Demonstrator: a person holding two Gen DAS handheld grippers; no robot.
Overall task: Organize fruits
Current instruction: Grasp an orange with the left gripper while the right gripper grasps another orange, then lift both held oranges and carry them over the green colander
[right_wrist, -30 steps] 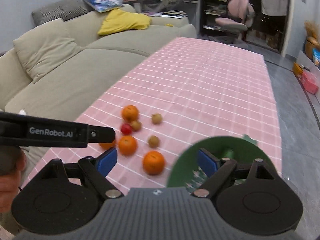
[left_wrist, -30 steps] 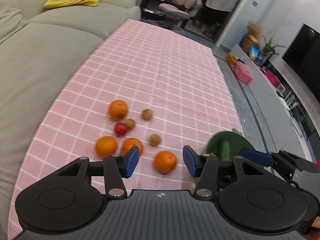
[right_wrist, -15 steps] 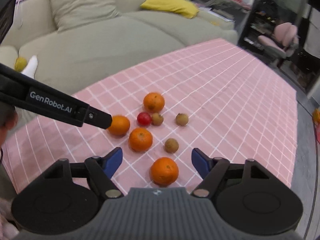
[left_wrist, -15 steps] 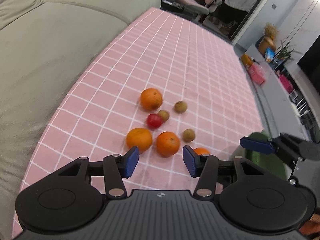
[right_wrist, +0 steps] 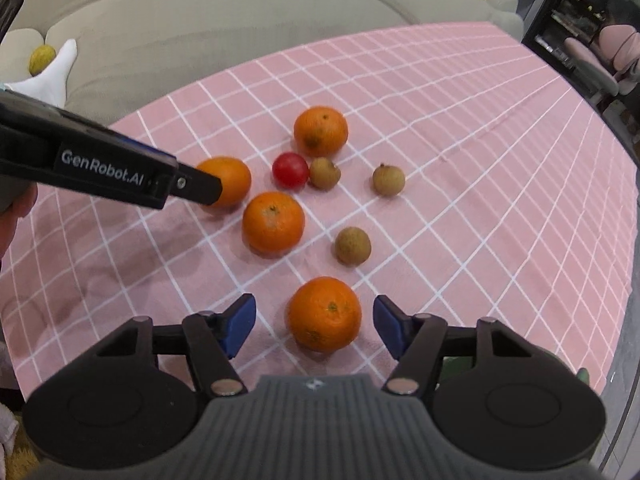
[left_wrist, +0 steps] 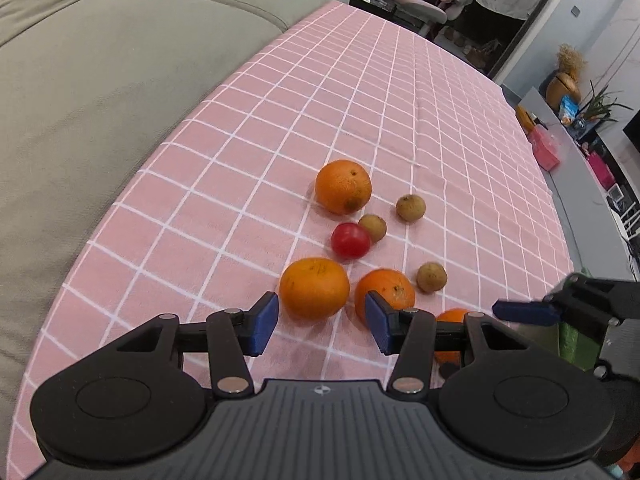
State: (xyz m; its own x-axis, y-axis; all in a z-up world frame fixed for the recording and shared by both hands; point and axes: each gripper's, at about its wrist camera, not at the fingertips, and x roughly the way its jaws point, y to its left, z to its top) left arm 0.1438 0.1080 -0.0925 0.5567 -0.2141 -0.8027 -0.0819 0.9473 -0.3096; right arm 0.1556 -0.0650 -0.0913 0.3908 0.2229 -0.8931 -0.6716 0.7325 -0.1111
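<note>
- Four oranges [right_wrist: 324, 314], a tomato [right_wrist: 291, 169] and three longans [right_wrist: 353, 245] lie clustered on the counter [right_wrist: 500, 160].
- The tomato touches one longan [right_wrist: 325, 173].
- A sofa [right_wrist: 240, 20] stands behind the counter.

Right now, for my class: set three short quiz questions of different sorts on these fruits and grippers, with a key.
1. How many oranges lie on the cloth?
2. True or false: the right gripper is shut on an orange.
3. Which touches the red fruit? A: a brown fruit. B: the nearest orange. C: the sofa.

Key: 1. Four. 2. False; its jaws stand open on either side of the nearest orange. 3. A.
</note>
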